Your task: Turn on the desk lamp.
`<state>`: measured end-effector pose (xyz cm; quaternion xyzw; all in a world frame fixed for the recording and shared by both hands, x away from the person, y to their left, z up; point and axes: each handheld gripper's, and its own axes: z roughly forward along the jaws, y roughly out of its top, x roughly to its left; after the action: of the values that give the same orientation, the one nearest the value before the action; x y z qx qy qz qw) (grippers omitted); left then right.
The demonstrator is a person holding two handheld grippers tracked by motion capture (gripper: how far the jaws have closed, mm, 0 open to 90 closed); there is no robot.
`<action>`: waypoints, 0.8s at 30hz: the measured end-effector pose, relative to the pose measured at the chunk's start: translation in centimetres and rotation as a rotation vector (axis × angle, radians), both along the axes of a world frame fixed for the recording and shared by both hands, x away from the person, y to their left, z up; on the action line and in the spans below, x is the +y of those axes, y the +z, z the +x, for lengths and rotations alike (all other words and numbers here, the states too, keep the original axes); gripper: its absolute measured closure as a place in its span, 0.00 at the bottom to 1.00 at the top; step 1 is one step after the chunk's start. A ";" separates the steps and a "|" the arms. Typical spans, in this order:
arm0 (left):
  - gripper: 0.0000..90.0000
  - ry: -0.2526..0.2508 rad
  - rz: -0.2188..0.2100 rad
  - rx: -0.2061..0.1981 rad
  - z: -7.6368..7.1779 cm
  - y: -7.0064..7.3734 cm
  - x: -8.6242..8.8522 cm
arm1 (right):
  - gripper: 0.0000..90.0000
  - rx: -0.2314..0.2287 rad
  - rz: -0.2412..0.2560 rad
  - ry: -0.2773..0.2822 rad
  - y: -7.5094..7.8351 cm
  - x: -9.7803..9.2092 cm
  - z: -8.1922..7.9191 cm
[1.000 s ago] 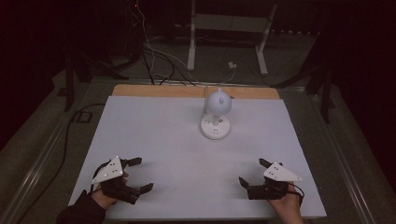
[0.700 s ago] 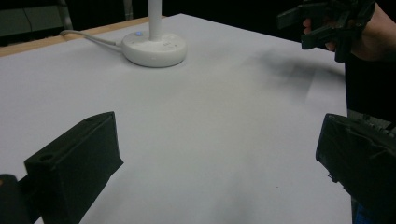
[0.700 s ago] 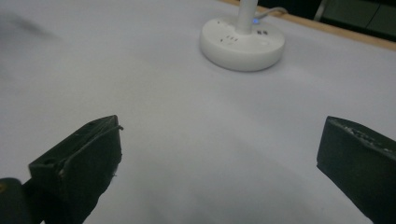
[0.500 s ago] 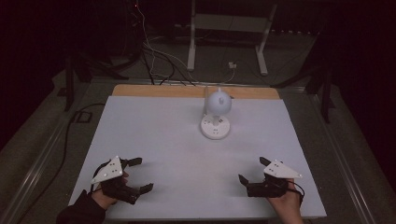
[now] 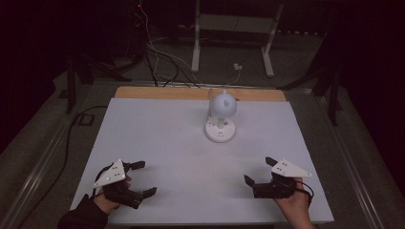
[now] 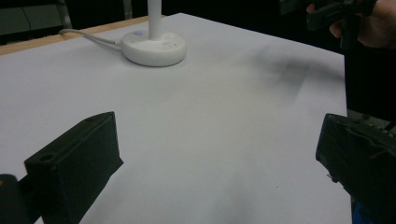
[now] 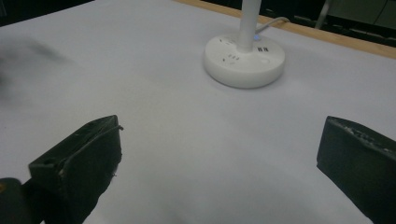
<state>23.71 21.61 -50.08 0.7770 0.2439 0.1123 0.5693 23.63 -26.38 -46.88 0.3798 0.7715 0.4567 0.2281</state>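
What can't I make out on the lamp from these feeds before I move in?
- Lamp head: cut off by the top edge in both gripper views.
- Base markings: too small to read.
- Cable: its far end is lost in the dark behind the table in the high view.

Left gripper view: white round-based desk lamp (image 6: 153, 45) cut by top edge; only base and lower stem seen, head out of frame. Person's other hand with black gripper (image 6: 348, 21) cut at 1 o'clock corner, jaw state n/a. Own jaws cut by bottom and right edges.

Right gripper view: lamp stem cut by top edge; base markings too small to read.

High view: room beyond white table sheet (image 5: 157, 133) too dark to id. Forearms cut at 6 o'clock edge.
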 end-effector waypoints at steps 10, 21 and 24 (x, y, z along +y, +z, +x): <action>0.00 -0.001 0.001 -0.003 0.0 0.0 0.0 | 0.01 0.012 0.017 0.015 1.0 0.5 0.8; 0.00 -0.001 0.004 -0.004 0.0 0.0 0.0 | 0.00 -0.037 0.001 0.025 2.7 1.2 2.0; 0.00 -0.002 0.001 -0.003 0.0 0.0 0.0 | 0.00 -0.042 -0.005 0.036 3.3 1.4 2.5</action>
<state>23.70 21.58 -50.06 0.7775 0.2422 0.1133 0.5693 26.18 -24.94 -43.56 0.3558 0.7742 0.4667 0.2370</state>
